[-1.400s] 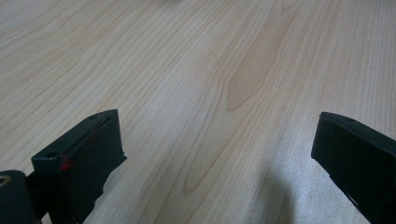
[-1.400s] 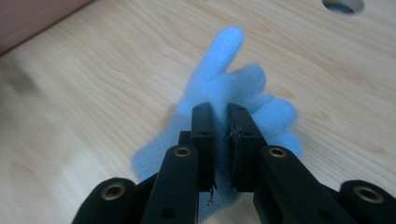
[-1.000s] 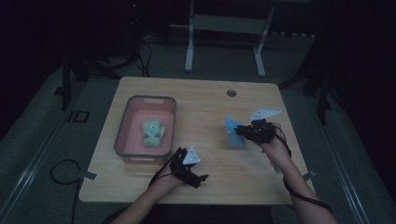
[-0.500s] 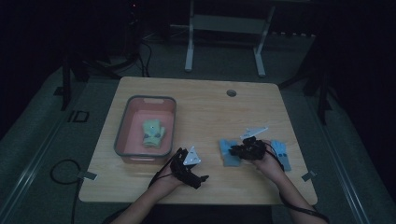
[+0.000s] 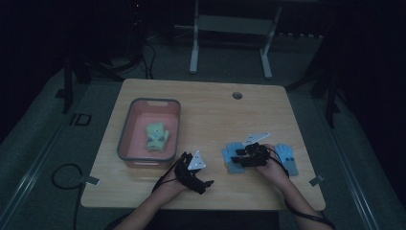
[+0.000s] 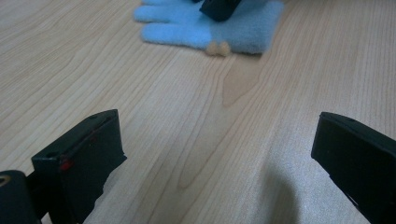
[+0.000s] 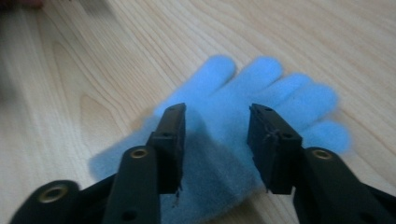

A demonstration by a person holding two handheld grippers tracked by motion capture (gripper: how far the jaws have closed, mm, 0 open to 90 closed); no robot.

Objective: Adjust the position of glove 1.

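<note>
Since a second ago your right claw [image 7: 215,140] has lowered the blue glove [image 7: 243,121] flat near the worktop's right edge, jaws just spreading around it; lift straight up, left claw [image 6: 210,163] idling wide open.

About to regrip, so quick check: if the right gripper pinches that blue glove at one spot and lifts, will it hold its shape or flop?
Likely flop: the blue glove is soft fuzzy fabric lying flat on the table, so it should drape from the right gripper, whose jaws have just been opening over it. Probably light. The nap should resist slipping.
</note>
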